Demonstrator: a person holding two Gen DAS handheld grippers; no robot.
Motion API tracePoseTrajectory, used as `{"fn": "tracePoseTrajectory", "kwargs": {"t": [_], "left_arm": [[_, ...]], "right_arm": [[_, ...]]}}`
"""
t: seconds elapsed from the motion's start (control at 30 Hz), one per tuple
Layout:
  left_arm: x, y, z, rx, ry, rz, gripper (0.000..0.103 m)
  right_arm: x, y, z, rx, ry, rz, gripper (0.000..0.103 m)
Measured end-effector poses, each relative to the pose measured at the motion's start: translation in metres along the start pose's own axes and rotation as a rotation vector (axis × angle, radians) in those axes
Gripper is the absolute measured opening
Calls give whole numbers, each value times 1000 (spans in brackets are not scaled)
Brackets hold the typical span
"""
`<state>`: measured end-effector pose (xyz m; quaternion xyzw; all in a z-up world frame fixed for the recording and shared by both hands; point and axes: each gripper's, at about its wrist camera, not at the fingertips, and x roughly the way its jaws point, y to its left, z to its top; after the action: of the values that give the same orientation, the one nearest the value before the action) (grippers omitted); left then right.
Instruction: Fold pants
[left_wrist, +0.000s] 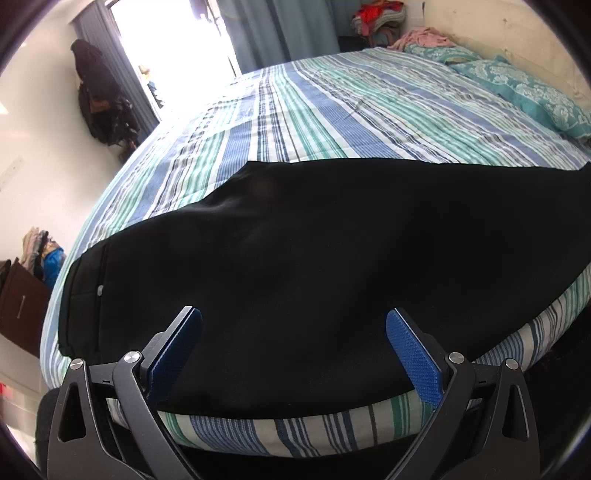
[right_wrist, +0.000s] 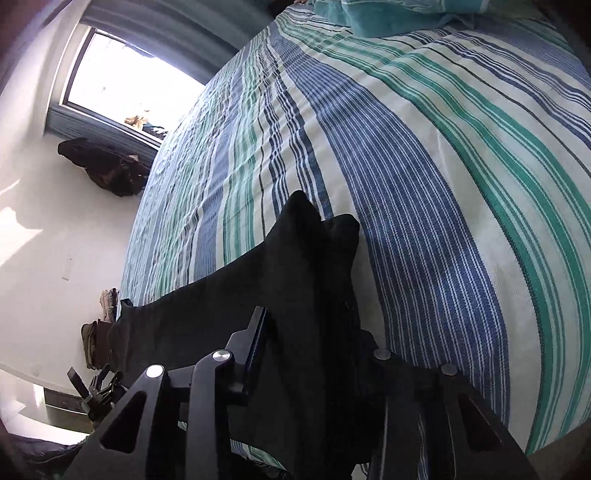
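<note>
Left wrist view: black pants lie flat along the striped bed's near edge, left gripper gaping above them. Right gripper pinches the leg ends, probably to carry them over.

Pants lie across the bed's near edge.
</note>
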<state>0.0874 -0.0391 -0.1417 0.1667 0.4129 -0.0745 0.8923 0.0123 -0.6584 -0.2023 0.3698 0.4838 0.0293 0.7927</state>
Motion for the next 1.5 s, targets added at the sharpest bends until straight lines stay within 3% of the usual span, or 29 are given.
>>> {"fn": "tracePoseTrajectory", "kwargs": {"t": [0.1,0.13,0.27,0.47,0.6,0.73,0.8,0.83,0.9,0.97,1.03,1.07,1.2,1.3,1.37,1.47,1.5], "left_arm": [[-3,4,1,-11,-13,-4,100],[-4,6,2,-18,-17,-6,100],[-5,16,2,-63,-24,-26,100],[-6,36,0,-137,-46,-57,100],[-6,56,-6,-186,-58,-76,100],[-5,76,-13,-240,-47,-103,100],[-4,86,-16,-272,-36,-116,100],[-3,90,-17,-290,-31,-124,100],[-6,99,-20,-328,-28,-147,100],[-11,105,-23,-359,-39,-190,100],[-17,104,-22,-369,-55,-252,100],[-19,98,-19,-362,-60,-285,100],[-32,51,2,-232,-65,-458,100],[-35,11,20,-138,-62,-500,99],[-22,-12,32,-95,-6,-467,87],[15,-39,40,-63,128,-417,48],[27,-43,38,-61,173,-380,3]], "right_arm": [[-1,8,-1,19,-2,-5,13],[-4,13,-1,25,-18,16,13],[-19,47,-11,77,-102,208,13],[13,151,-53,96,-98,499,13],[74,236,-94,87,-68,581,13],[151,322,-141,-14,-54,483,14],[192,362,-166,-91,-34,377,22],[211,381,-178,-148,-16,284,26],[237,413,-199,-273,4,99,59],[230,436,-220,-424,-44,13,64],[204,442,-236,-555,-110,-39,84],[191,441,-243,-609,-140,-56,101],[131,395,-262,-705,-269,-219,103],[97,358,-251,-532,-317,-245,103],[84,343,-239,-437,-378,-238,103],[76,338,-234,-419,-411,-247,103],[74,338,-234,-428,-415,-251,103]]}}
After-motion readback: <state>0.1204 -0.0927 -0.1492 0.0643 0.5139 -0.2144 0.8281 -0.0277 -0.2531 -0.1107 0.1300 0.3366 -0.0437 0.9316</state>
